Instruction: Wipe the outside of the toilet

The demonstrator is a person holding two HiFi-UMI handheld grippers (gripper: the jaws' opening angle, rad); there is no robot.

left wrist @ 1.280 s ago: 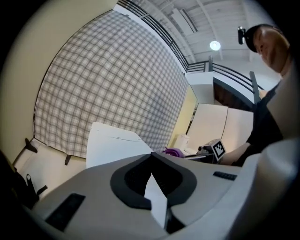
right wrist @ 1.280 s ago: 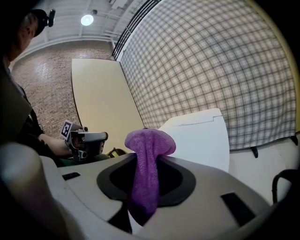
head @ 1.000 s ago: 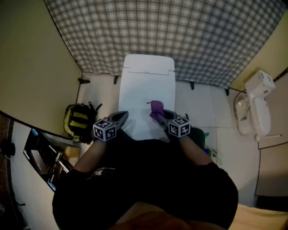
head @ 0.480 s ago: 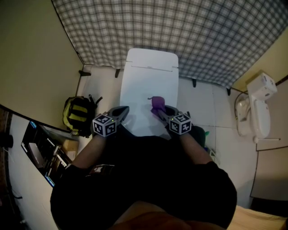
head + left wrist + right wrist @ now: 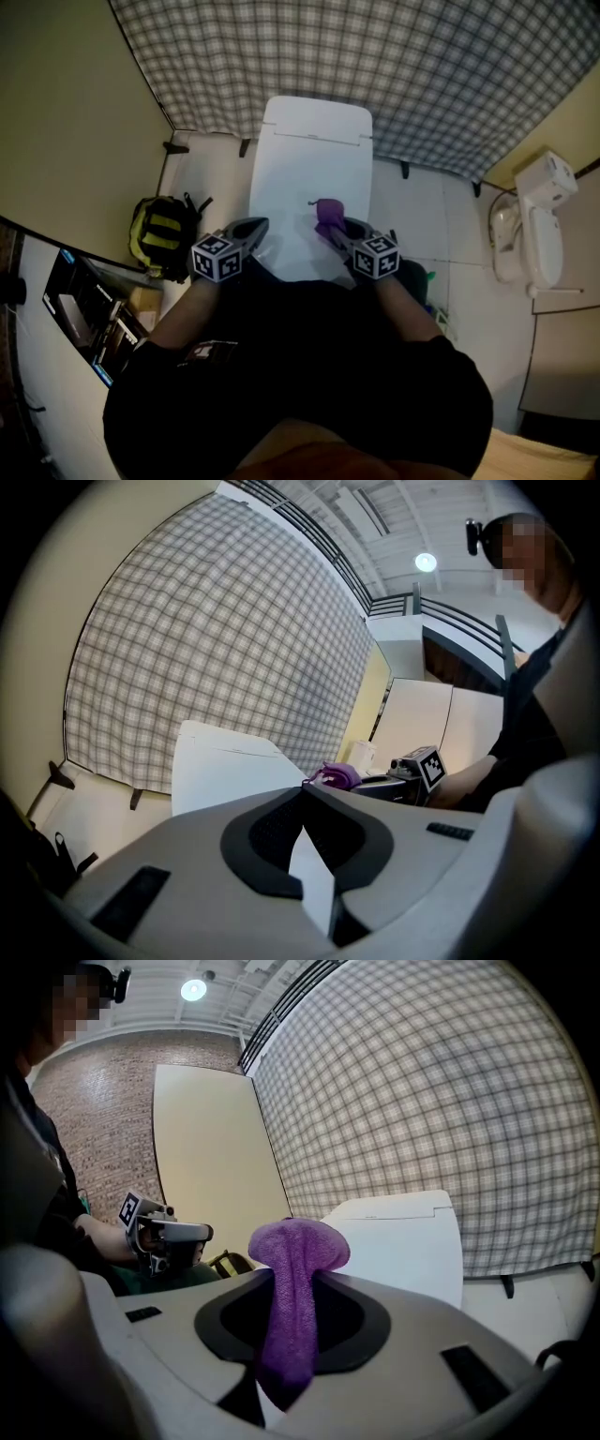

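Below the checked wall (image 5: 375, 66), at 12 o'clock, stands 1 white toilet (image 5: 309, 178). Over its near end are 2 tools: the left hand-held gripper (image 5: 253, 228), jaws together and empty, and the right hand-held gripper (image 5: 336, 230), clamped on 1 purple cloth (image 5: 327, 213). At 9 o'clock, 1 yellow-black backpack (image 5: 161, 239) lies on the pale floor (image 5: 412, 225).
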